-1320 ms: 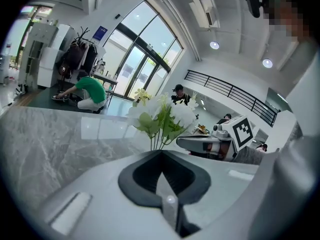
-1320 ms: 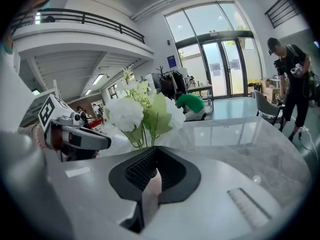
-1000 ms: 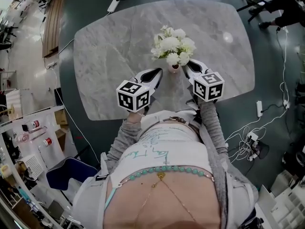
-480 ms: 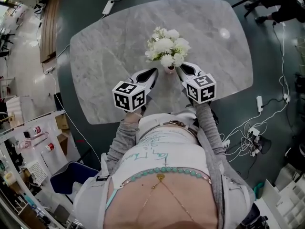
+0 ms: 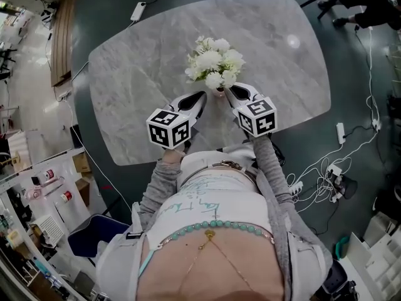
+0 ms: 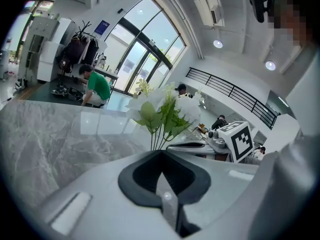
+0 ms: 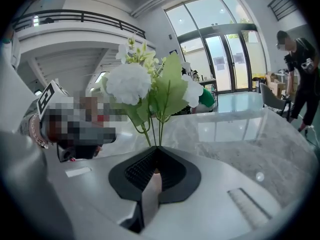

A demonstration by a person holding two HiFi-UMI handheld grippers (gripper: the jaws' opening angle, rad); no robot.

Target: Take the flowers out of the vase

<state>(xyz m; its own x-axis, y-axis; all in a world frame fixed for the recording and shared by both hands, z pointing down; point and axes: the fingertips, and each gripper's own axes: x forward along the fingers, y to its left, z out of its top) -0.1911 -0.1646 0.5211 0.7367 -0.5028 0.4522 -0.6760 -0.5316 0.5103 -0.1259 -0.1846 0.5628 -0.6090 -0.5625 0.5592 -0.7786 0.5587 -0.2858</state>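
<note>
From the head view, little has changed in the last second: our left claw (image 5: pixel 202 96) and right claw (image 5: pixel 229 90) still flank the vase (image 5: pixel 219 92) on the table (image 5: pixel 125 74). Left gripper view: jaws together, flowers (image 6: pixel 161 109) ahead. Right gripper view: jaws together, stems just beyond. Nothing is lifted yet.

Right gripper (image 7: pixel 156 148) at 6 o'clock, jaws closed together, tips at foot of green stems (image 7: pixel 160 126); grip on stems unclear. White flowers (image 7: pixel 129 83) at 11 o'clock above tips. Marble table (image 7: pixel 240 139) beyond. Person in black (image 7: pixel 299 79) at 3 o'clock.
</note>
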